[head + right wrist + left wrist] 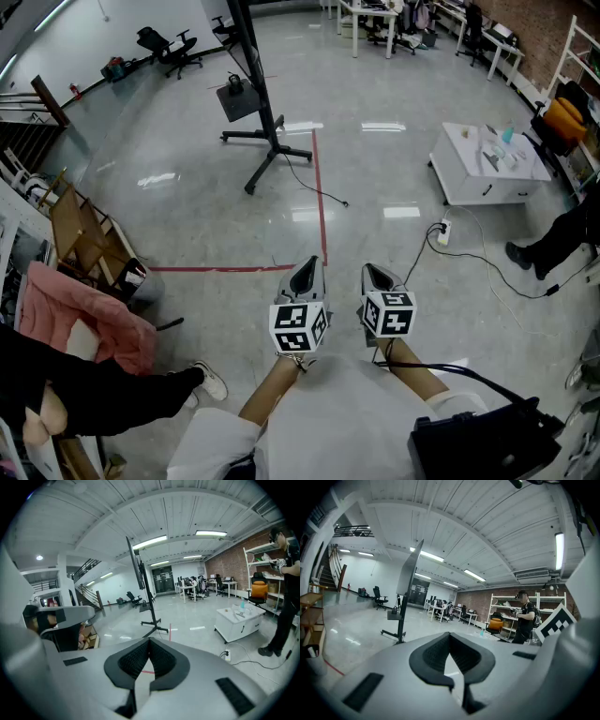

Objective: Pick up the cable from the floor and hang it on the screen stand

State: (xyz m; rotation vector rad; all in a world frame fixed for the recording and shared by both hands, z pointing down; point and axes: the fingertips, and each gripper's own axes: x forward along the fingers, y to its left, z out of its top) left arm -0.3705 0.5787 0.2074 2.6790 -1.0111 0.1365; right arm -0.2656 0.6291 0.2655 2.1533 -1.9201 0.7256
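Note:
The black screen stand point(267, 122) rises from its wheeled base at the upper middle of the floor, and a small shelf point(238, 98) hangs on it. A thin black cable point(317, 189) trails from that base across the floor to a plug end point(346, 203). My left gripper point(307, 264) and right gripper point(374, 271) are side by side, well short of the cable, and point toward it. Both are shut with nothing between the pads. The stand also appears far ahead past the left gripper point(450, 635), as the stand point(400, 620), and past the right gripper point(150, 641), as the stand point(149, 606).
A red tape line point(322, 211) runs along the floor beside the cable. A low white table point(487, 167) stands at the right, with a power strip point(443, 232) and its own cord near it. A person's legs point(561, 242) are at the far right. Wooden frames and pink cloth point(89, 323) crowd the left.

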